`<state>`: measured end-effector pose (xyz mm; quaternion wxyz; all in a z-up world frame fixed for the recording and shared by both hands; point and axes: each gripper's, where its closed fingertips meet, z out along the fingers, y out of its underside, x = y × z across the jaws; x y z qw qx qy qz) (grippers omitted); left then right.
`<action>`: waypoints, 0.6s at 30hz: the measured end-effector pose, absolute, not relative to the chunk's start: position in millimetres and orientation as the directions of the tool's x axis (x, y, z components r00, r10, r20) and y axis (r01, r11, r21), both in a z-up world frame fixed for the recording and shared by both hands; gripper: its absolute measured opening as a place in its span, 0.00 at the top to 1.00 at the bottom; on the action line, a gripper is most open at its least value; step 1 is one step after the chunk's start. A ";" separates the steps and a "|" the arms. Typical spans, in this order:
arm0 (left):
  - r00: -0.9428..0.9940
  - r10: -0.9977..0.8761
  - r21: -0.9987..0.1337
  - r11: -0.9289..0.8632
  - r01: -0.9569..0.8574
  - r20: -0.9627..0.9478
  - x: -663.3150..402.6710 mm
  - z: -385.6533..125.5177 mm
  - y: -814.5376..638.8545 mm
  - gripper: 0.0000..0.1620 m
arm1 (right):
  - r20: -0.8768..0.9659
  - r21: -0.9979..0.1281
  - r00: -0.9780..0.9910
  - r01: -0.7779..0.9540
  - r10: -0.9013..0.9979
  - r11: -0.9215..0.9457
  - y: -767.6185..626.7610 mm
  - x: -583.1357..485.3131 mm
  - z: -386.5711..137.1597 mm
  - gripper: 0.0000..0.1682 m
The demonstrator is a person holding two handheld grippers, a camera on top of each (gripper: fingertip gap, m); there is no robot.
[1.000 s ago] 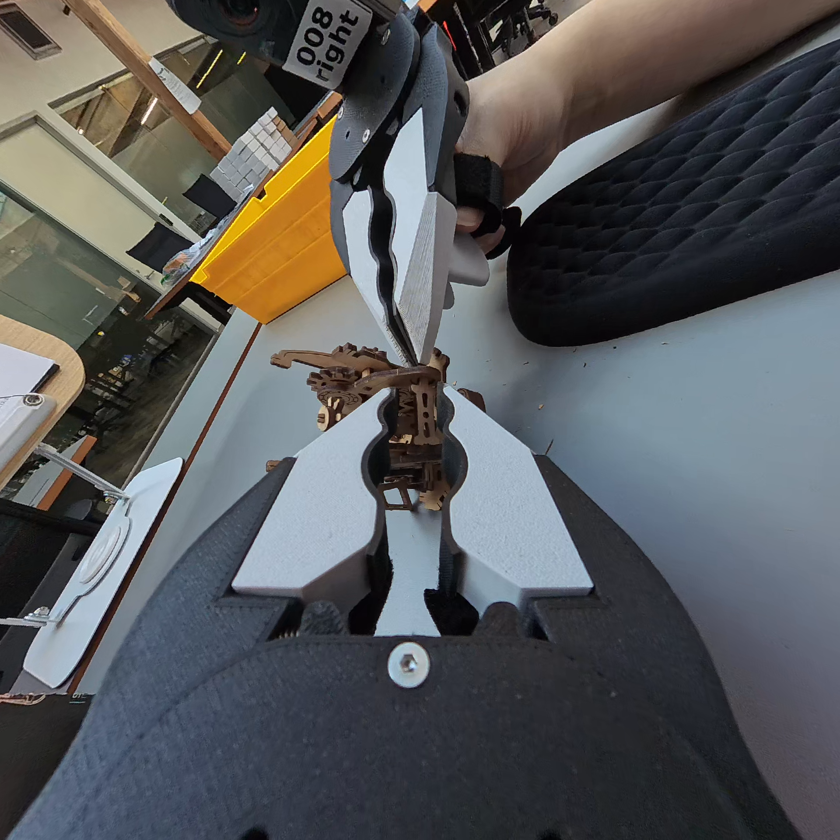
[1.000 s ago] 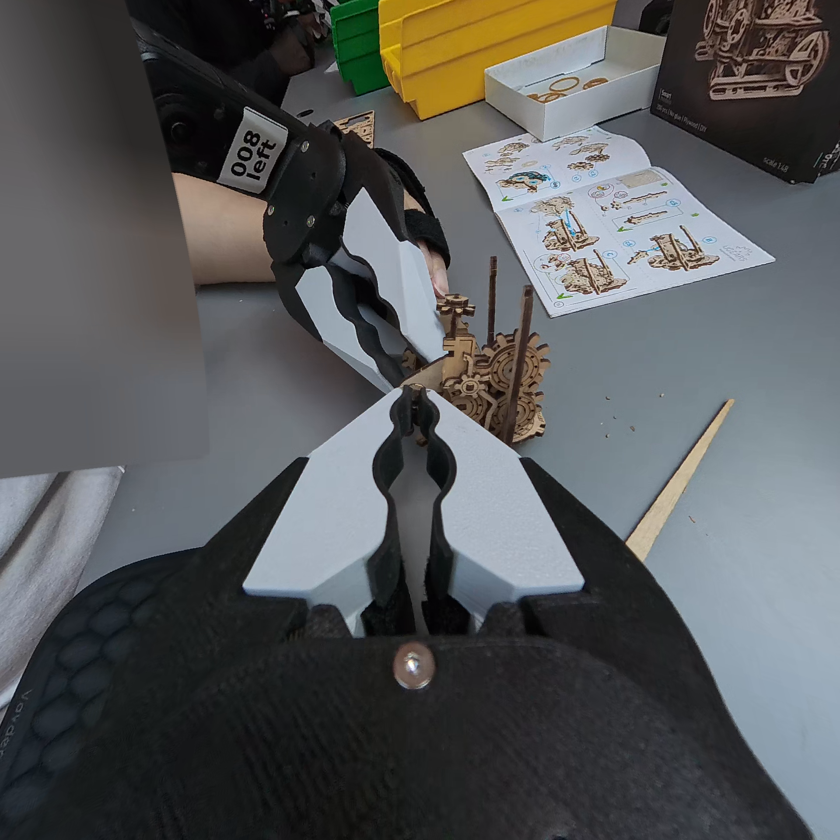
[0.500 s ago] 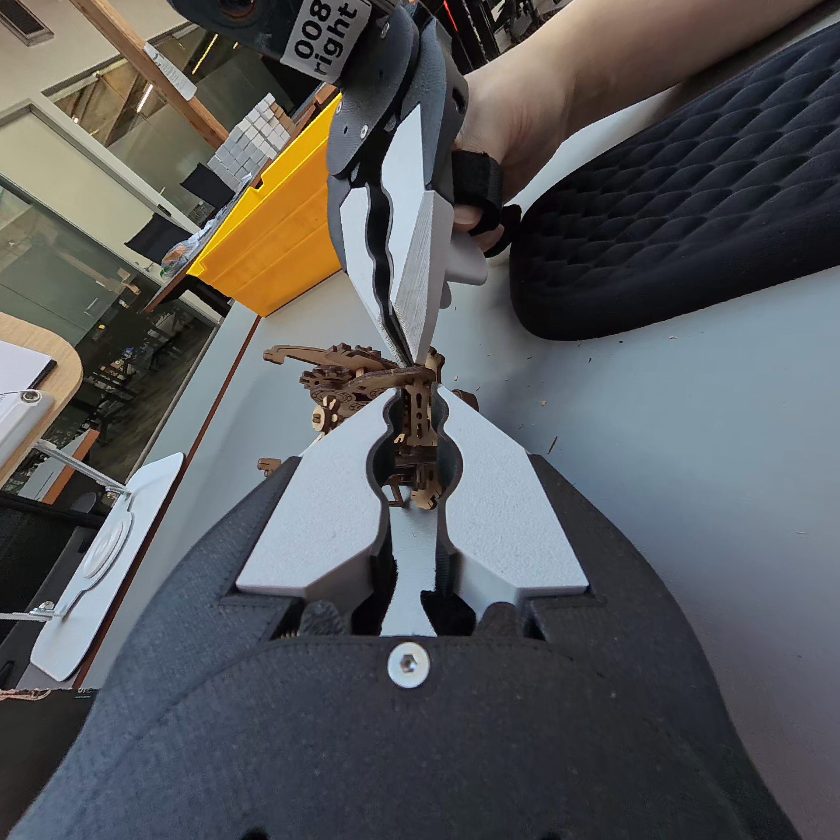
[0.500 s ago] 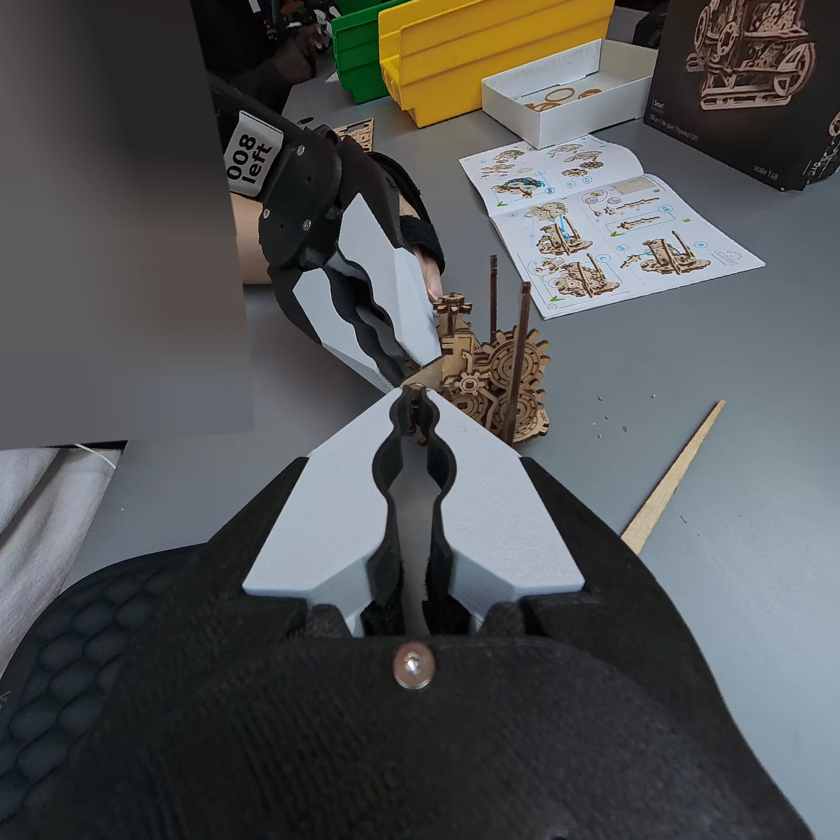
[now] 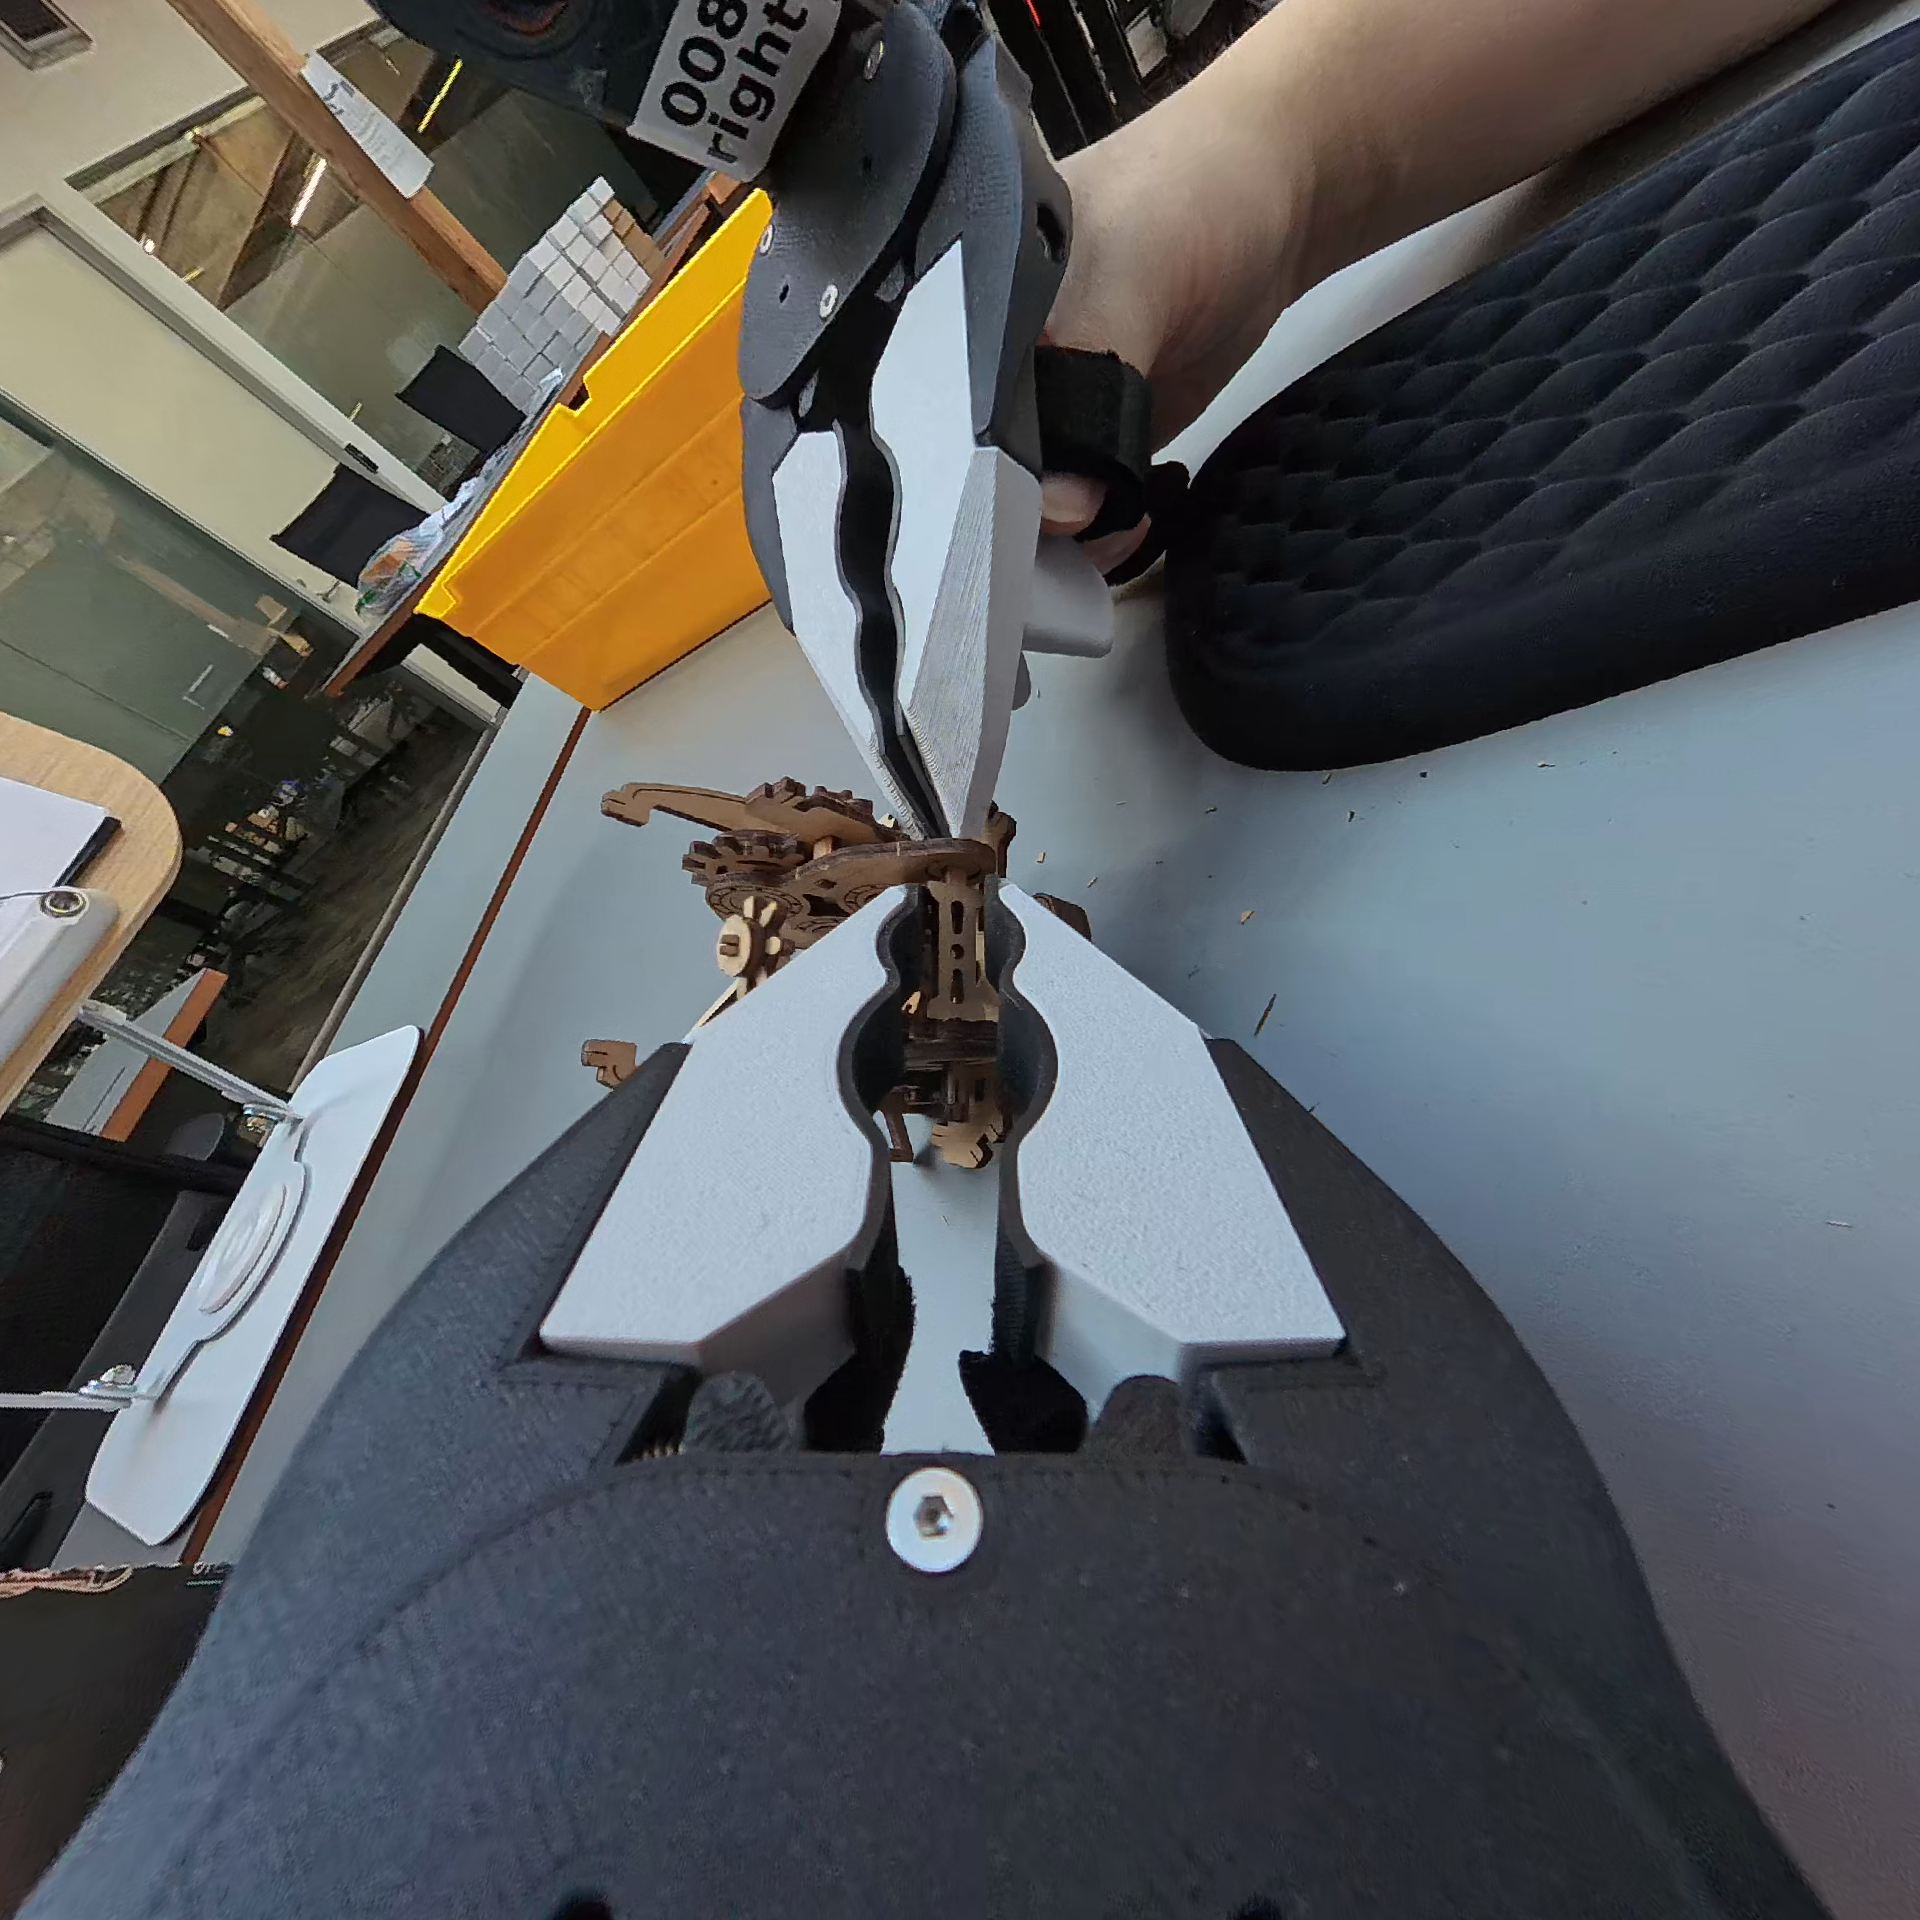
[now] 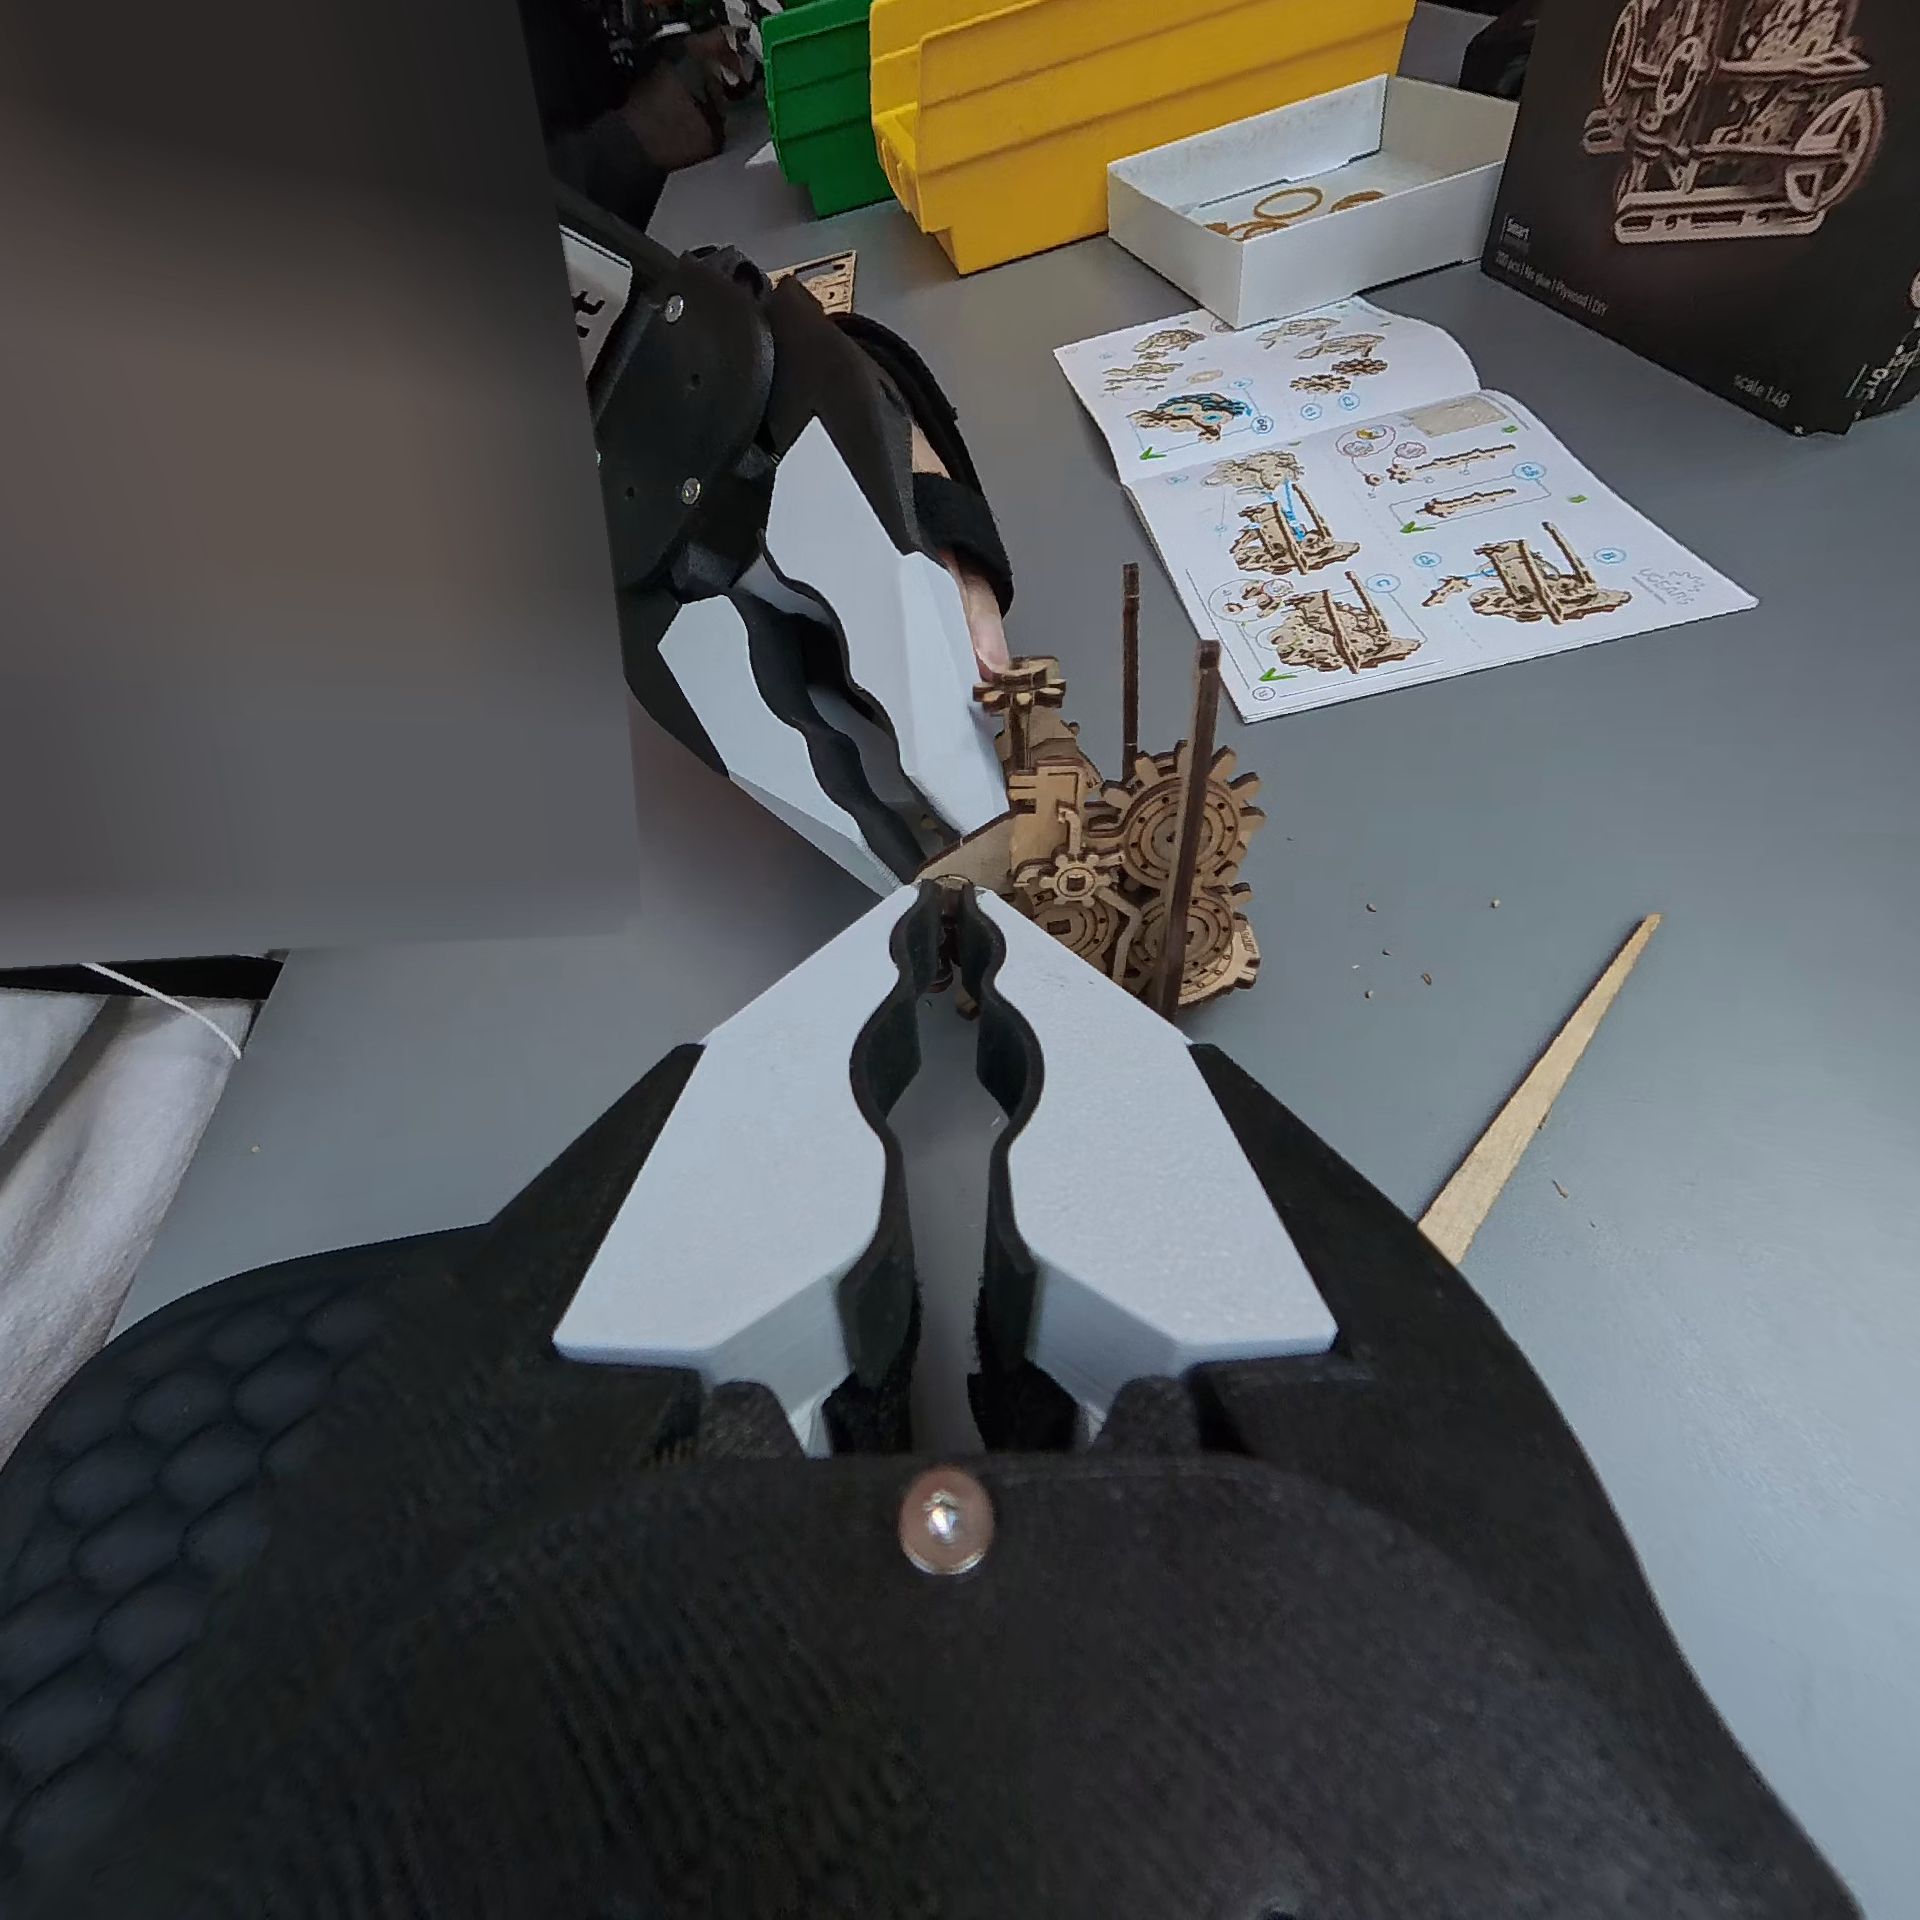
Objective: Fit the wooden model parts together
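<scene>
Left wrist view: the wooden model (image 5: 831, 894), a brown cluster of gears and struts, is seen standing on the grey table (image 5: 1558, 1039), and an upright slotted piece of it is clamped between the fingers of the left gripper (image 5: 951, 914). From above the model, the right gripper (image 5: 940, 821) is brought down with its tips pinched together on a small part at the model's top edge. A black quilted pad (image 5: 1558, 416) is laid on the table to the right of the model, and a yellow bin (image 5: 623, 520) is set behind it to the left. In the right wrist view, the right gripper (image 6: 945, 894) is shown closed on a small wooden peg at the near edge of the model (image 6: 1132, 862), with the left gripper (image 6: 935, 831) pressed in from the model's left side. Two dark sticks are seen rising upright from the model. An open instruction booklet (image 6: 1382, 499) is spread beyond the model, a white tray (image 6: 1299, 208) farther back, and a pale wooden strip (image 6: 1538, 1091) lies to the model's right.
</scene>
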<state>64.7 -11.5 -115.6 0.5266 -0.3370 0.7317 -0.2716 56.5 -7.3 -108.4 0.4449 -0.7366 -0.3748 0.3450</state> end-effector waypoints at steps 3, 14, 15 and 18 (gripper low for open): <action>-0.212 -0.774 -0.747 0.632 -0.206 -0.597 64.7 -115.7 -11.0 0.95 | -0.149 -0.918 0.488 0.254 0.860 -0.303 -6.6 56.1 -108.1 0.99; -0.225 -0.790 -0.762 0.611 -0.214 -0.570 63.4 -116.4 -12.2 0.95 | -0.113 -0.916 0.496 0.283 0.861 -0.284 -7.5 54.4 -108.4 0.99; -0.226 -0.790 -0.763 0.611 -0.212 -0.570 63.2 -116.5 -12.8 0.95 | -0.120 -0.916 0.493 0.281 0.862 -0.288 -8.0 54.5 -108.4 0.99; -0.229 -0.786 -0.758 0.617 -0.212 -0.575 61.3 -115.8 -13.1 0.95 | -0.136 -0.915 0.488 0.271 0.862 -0.298 -8.4 54.9 -107.7 0.99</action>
